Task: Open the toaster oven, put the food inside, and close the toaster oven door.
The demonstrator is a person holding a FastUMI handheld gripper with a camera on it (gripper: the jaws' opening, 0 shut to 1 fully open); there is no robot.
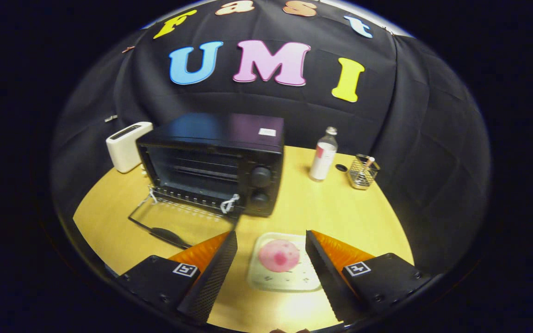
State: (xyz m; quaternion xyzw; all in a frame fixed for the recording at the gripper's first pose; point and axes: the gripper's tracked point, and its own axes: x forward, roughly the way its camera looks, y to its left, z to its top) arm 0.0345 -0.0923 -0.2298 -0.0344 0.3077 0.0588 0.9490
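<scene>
Tabletop [340,208]: jaws wide, bottle [323,159] beyond.

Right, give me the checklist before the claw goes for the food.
1. Toaster oven door open: ok, it lies folded down on the table.
2. Food in place: ok, pink piece on the small tray.
3. Claw open: ok, fingers spread on either side of the tray, touching nothing.
4. Food lined up between the fingers: ok, roughly centred.
5. Path from tray to oven cavity: ok, the bottle and wire basket stand off to the side.
6. Rack space inside: cannot tell, interior is dark.
</scene>
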